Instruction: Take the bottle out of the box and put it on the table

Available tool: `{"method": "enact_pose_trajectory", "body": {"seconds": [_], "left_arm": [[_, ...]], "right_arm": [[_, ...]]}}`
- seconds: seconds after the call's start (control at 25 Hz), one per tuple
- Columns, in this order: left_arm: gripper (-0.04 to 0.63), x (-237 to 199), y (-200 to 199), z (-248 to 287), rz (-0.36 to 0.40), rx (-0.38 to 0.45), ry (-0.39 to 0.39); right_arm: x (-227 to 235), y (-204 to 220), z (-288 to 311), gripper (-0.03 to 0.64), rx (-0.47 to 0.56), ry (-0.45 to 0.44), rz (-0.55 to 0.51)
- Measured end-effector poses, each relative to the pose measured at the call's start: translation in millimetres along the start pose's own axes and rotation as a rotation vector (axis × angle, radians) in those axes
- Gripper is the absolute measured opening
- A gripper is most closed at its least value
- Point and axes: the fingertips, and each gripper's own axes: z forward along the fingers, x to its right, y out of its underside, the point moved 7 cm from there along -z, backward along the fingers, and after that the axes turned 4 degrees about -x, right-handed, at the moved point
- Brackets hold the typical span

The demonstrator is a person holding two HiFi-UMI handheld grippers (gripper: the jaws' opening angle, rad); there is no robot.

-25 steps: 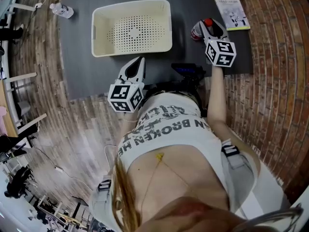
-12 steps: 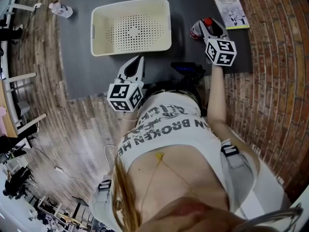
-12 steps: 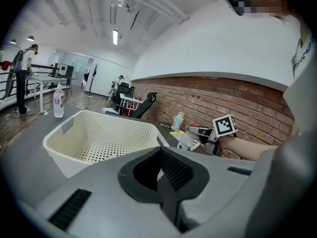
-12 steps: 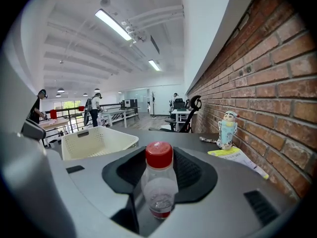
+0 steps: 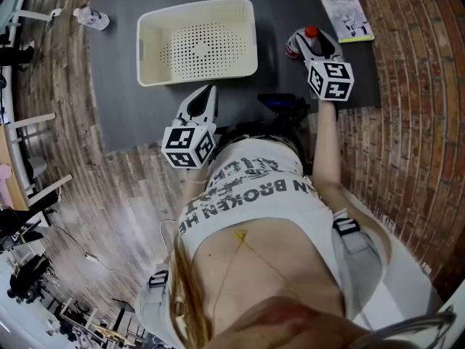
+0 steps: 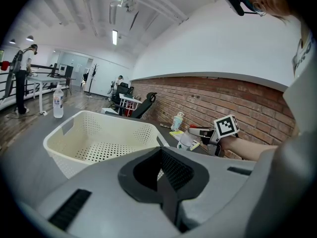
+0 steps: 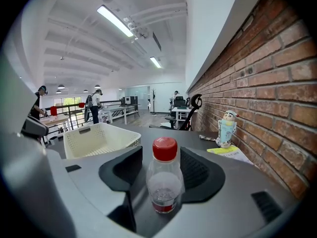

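Right gripper: jaws opening, now wide, with the small clear plastic bottle with a red cap standing upright between them. In the right gripper view a thin gap shows on either side of the bottle, so the dark ribbed pads are not pressing it. The bottle's base rests on the dark grey table top, outside the cream perforated plastic basket and well to the right of it in the head view. A little liquid sits in the bottom of the bottle. Left gripper: jaws closed together, nothing between them. It hovers just in front of the basket's near rim, pointing at the basket, and in the left gripper view the basket fills the space past its tips. A yellow-green printed booklet lies flat on the table near the bottle, on its far right side. A small pale blue cartoon figurine stands beyond the booklet against the red brick wall. A second clear water bottle with a white cap stands upright at the table's far left corner, well apart from the basket. The person's right forearm runs straight out behind the right gripper's marker cube.
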Motion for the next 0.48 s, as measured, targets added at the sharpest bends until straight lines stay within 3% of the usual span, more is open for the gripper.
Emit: {"method": "enact_pose_trajectory", "body": {"seconds": [0.48], "left_arm": [[0.005, -8.6, -2.6, -2.3, 0.008, -0.004, 0.027]], "right_arm": [[-0.1, 10.1, -20.0, 0.215, -0.007, 0.057, 0.085]]}}
